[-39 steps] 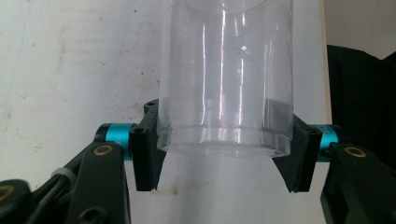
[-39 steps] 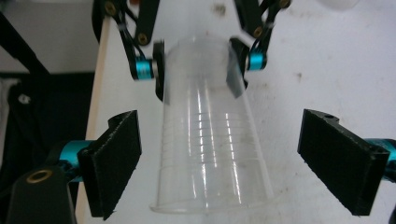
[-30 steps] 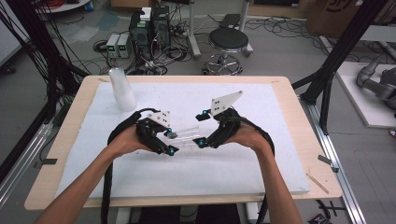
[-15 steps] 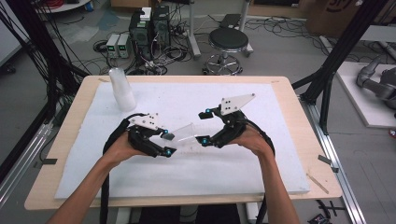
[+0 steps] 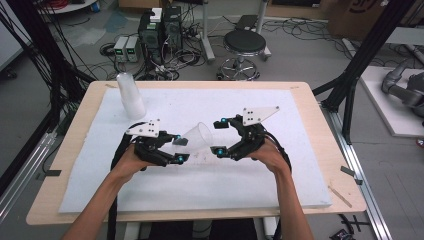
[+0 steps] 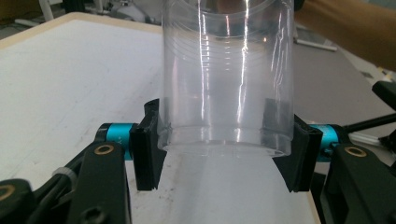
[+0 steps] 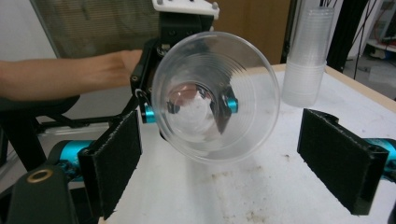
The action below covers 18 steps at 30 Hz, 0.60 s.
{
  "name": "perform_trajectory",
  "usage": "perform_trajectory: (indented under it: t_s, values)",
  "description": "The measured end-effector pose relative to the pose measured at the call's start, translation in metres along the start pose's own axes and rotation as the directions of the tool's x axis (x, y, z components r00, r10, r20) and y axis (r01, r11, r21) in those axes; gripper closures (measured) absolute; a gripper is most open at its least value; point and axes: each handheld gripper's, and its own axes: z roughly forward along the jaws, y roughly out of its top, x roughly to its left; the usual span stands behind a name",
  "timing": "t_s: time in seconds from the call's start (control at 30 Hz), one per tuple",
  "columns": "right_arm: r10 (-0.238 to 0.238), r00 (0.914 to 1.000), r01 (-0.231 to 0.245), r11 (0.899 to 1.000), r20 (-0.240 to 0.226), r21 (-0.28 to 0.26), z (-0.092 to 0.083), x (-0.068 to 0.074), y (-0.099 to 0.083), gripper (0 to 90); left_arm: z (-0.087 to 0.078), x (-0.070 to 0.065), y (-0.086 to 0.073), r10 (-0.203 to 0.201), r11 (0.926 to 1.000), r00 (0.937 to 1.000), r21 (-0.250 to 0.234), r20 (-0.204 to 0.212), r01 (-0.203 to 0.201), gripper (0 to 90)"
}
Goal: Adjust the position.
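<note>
Left tongs (image 5: 176, 150) pinch a clear plastic cup (image 5: 197, 137) by its base, above the middle of the desk (image 5: 320, 165).

In the left gripper view the black pads (image 6: 145, 149) press on both sides of the cup's bottom end; it lies tilted, its open mouth turned toward the right tongs (image 5: 220, 136). Those stand spread wide and apart from the cup, holding nothing. A white foam sheet (image 5: 210, 185) covers the wooden desk, and a stack of clear cups (image 5: 130, 95) stands near its far left corner. Beyond are a stool (image 5: 244, 47), cables and electronics boxes on a grey floor.
</note>
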Motion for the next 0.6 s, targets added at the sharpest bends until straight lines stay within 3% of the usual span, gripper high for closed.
perform_trajectory:
  t_s: [0.2,0.43,0.6]
  values:
    - [0.012,0.9997,-0.013,0.999,-0.021,-0.044,0.001,0.001,-0.004,13.9,0.000,0.000,-0.003,-0.014,0.9974,0.9998,-0.070,0.017,0.015,42.0]
    - [0.029,0.9993,-0.030,0.997,-0.023,-0.069,0.000,0.000,-0.011,13.9,-0.002,-0.001,-0.002,-0.014,0.9937,0.9996,-0.111,0.025,0.016,42.0]
    - [0.020,0.9994,-0.022,0.997,-0.027,-0.080,0.003,-0.001,-0.011,13.9,0.000,-0.002,-0.002,-0.004,0.9942,0.9995,-0.108,0.031,0.007,42.0]
